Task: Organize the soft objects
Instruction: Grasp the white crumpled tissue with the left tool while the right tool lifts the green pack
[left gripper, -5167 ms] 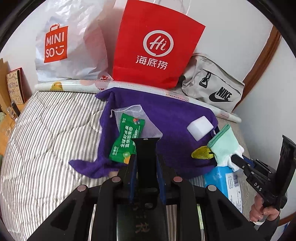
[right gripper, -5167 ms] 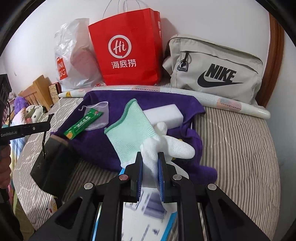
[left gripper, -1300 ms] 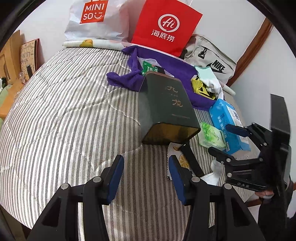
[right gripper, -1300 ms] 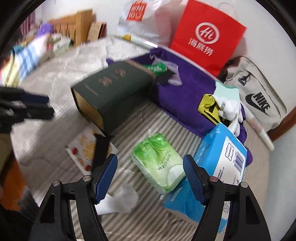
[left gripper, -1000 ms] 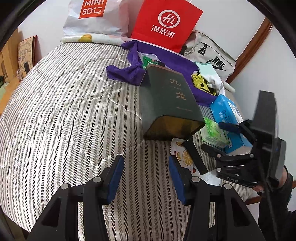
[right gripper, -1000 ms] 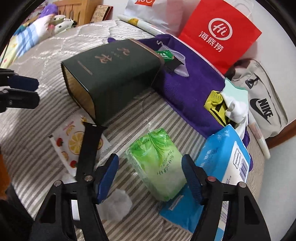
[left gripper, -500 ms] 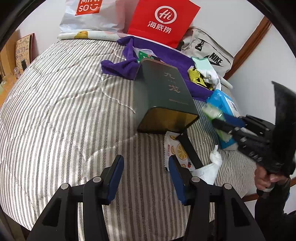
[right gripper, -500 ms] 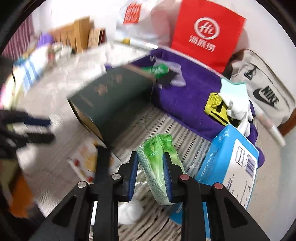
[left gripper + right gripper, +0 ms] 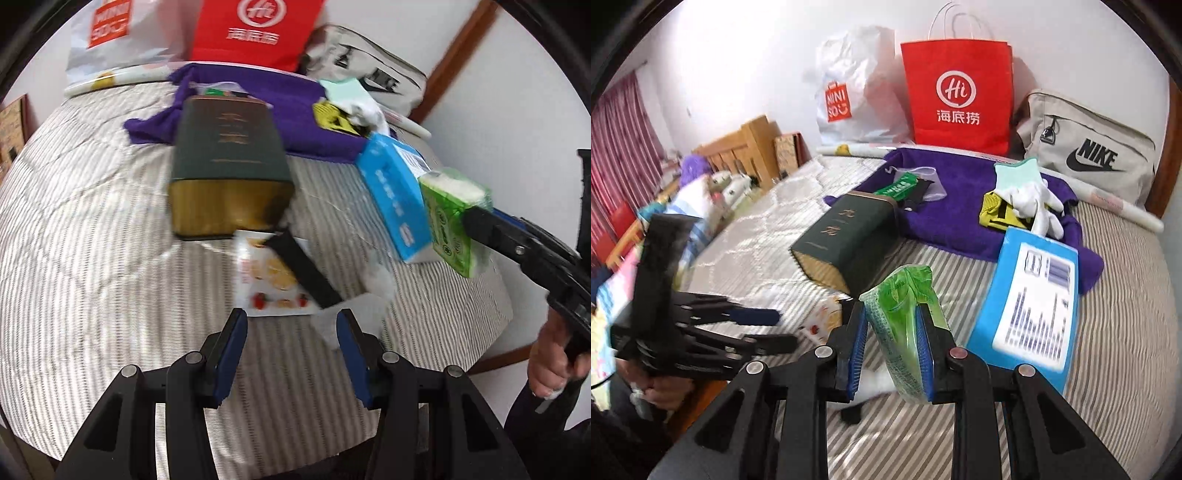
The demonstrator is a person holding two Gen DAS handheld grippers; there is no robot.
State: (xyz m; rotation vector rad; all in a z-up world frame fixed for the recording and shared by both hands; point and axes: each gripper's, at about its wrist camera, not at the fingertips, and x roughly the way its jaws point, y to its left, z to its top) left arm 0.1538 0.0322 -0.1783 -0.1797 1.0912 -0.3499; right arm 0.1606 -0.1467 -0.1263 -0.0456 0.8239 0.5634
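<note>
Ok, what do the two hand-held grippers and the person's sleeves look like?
Both are black linkage frames with silver pivot bolts and blue pads inside the fingers. The left hand-held gripper and right hand-held gripper match. The right one carries a tall black block behind it. A dark sleeve covers the wrist.

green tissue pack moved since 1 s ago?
Yes. The green tissue pack has left the mattress beside the blue pack; it is now lifted, clamped in the right tool.
</note>
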